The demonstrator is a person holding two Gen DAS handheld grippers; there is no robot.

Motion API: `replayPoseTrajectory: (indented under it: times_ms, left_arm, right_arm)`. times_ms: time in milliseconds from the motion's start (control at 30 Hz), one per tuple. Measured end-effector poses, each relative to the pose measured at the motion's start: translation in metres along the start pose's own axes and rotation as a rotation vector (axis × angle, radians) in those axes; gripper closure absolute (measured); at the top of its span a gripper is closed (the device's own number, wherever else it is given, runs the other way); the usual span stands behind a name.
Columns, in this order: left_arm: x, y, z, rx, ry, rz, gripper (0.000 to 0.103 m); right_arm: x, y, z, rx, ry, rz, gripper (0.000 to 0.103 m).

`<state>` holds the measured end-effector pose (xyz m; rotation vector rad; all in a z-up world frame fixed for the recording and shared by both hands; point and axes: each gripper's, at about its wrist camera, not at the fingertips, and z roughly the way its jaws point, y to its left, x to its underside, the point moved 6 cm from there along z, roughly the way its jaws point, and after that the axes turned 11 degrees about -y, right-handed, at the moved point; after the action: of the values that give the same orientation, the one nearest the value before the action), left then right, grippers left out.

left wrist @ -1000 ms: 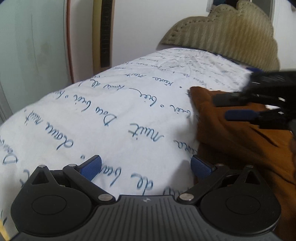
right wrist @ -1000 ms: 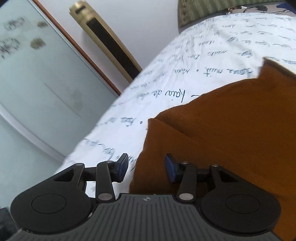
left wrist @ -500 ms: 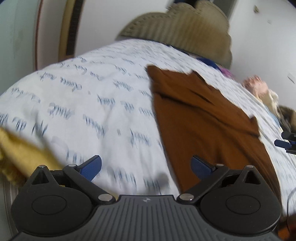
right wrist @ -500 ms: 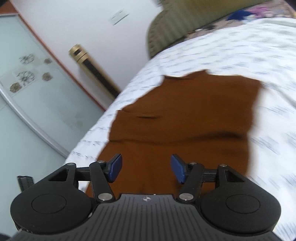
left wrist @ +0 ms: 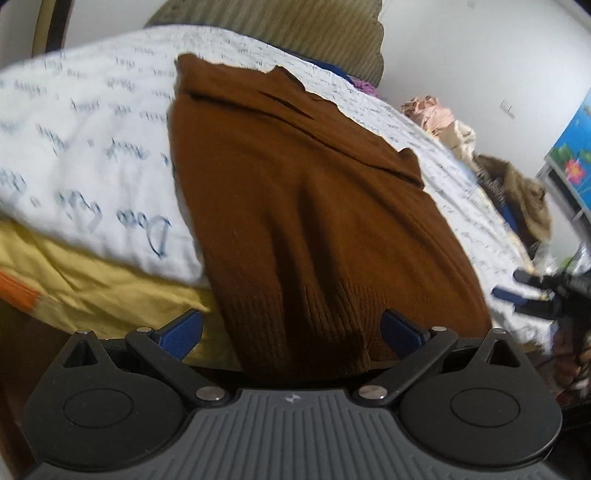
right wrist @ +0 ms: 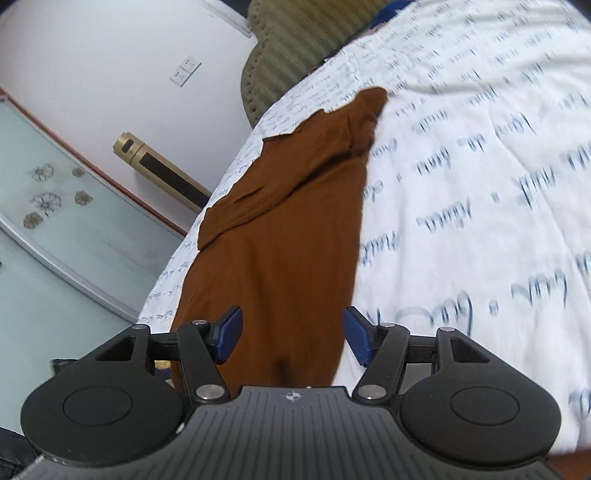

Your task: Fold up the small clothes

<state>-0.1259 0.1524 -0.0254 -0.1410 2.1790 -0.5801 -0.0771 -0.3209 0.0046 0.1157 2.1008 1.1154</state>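
A brown knitted sweater (left wrist: 303, 206) lies flat on the bed, its sleeves folded in near the collar end and its ribbed hem toward me, hanging over the bed's edge. My left gripper (left wrist: 291, 332) is open wide at that hem, pads on either side of the cloth and apart from it. My right gripper (right wrist: 293, 336) is open too, low over the near end of the sweater (right wrist: 288, 229), nothing pinched. From the left wrist view the right gripper (left wrist: 511, 284) shows at the far right, beside the sweater's edge.
The bed cover (left wrist: 92, 140) is white with blue script; a yellow sheet (left wrist: 92, 288) shows below it. An olive headboard (left wrist: 277, 26) stands at the far end. A heap of clothes (left wrist: 517, 192) lies at the right. A gold tower (right wrist: 162, 173) and glass door (right wrist: 55, 221) stand beside the bed.
Both grippers have pulled back from the sweater's upper part to its hem end. The right gripper's jaws have widened. The whole sweater now lies in view, flat.
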Motion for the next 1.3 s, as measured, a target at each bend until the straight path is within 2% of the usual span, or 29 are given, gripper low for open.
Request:
replayPoseTrajectory:
  times_ms: [200,300,500,567,633,700,767,800,833,867,933,967,1133,1300]
  left_arm:
    - [-0.002,0.008,0.005,0.042,-0.052,-0.073,0.000]
    - [0.000,0.011,0.005,0.060,-0.068,-0.093,0.000]
    - [0.009,-0.006,-0.001,0.018,-0.071,0.059,0.004]
    - [0.010,-0.010,0.000,0.024,-0.076,0.069,0.013]
    - [0.010,-0.009,0.001,0.034,-0.081,0.043,0.014]
    - [0.010,-0.003,-0.001,0.038,-0.088,-0.006,0.025]
    - [0.009,0.007,-0.005,0.027,-0.095,-0.047,0.048]
    - [0.010,0.013,-0.007,0.029,-0.100,-0.074,0.055]
    - [0.010,0.020,-0.009,0.038,-0.102,-0.107,0.071]
    - [0.011,0.026,-0.009,0.062,-0.101,-0.147,0.082]
    - [0.011,0.034,-0.010,0.106,-0.102,-0.228,0.085]
    - [0.011,0.035,-0.009,0.108,-0.102,-0.236,0.085]
    - [0.004,0.024,-0.015,0.139,-0.106,-0.177,0.085]
    - [0.002,0.029,-0.013,0.161,-0.081,-0.203,0.084]
  right_arm:
    - [0.023,-0.013,-0.001,-0.016,0.018,0.068,0.042]
    - [0.024,-0.014,0.003,-0.033,0.012,0.086,0.042]
    - [0.027,-0.011,0.009,-0.034,0.009,0.086,0.042]
    - [0.027,-0.012,0.009,-0.035,0.005,0.093,0.042]
    - [0.027,-0.013,0.009,-0.037,0.004,0.101,0.042]
    - [0.028,-0.013,0.009,-0.040,0.004,0.103,0.042]
    - [0.028,-0.013,0.010,-0.050,0.005,0.113,0.042]
    - [0.029,-0.013,0.011,-0.062,0.011,0.122,0.042]
    - [0.030,-0.012,0.011,-0.077,0.021,0.131,0.042]
    - [0.031,-0.012,0.012,-0.085,0.030,0.139,0.042]
    - [0.032,-0.013,0.012,-0.088,0.029,0.151,0.042]
    - [0.032,-0.013,0.012,-0.093,0.028,0.161,0.042]
    - [0.032,-0.020,0.007,-0.122,0.027,0.216,0.043]
    - [0.039,-0.022,0.005,-0.151,0.051,0.234,0.043]
